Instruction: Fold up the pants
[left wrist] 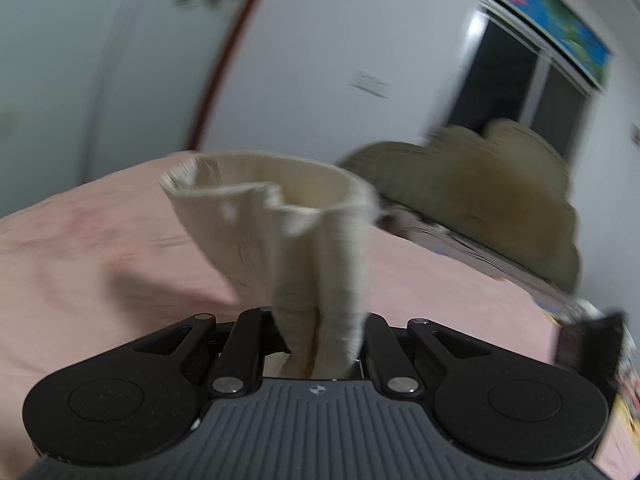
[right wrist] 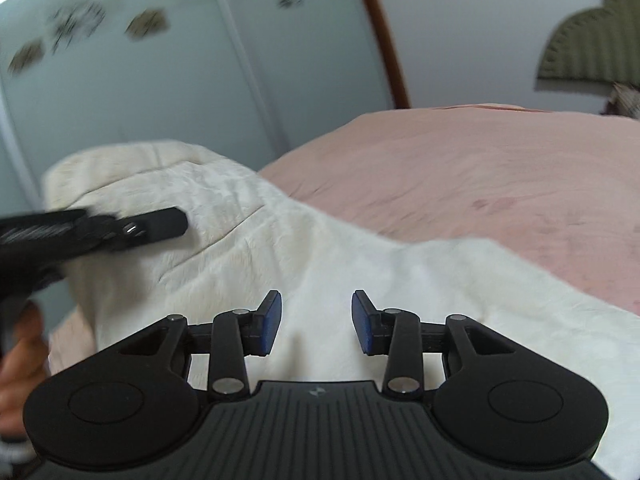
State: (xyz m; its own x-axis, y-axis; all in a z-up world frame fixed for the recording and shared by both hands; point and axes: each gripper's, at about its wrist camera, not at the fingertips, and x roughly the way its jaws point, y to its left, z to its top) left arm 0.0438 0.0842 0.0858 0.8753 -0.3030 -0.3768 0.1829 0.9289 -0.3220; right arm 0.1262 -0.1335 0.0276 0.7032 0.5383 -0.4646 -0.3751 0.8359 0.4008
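The pants are cream-white cloth. In the left wrist view my left gripper (left wrist: 320, 340) is shut on a bunched fold of the pants (left wrist: 280, 216), which stands up from the jaws above the pink bed. In the right wrist view the pants (right wrist: 320, 248) hang and spread across the bed in front of my right gripper (right wrist: 316, 322), which is open and empty just above the cloth. The left gripper (right wrist: 168, 224) shows at the left of that view, gripping the raised part of the pants.
The pink bedsheet (right wrist: 480, 168) covers the bed. An olive headboard (left wrist: 500, 184) stands at the far end. Pale wardrobe doors (right wrist: 160, 80) and a window (left wrist: 520, 80) lie behind. A dark object (left wrist: 592, 340) sits at the right edge.
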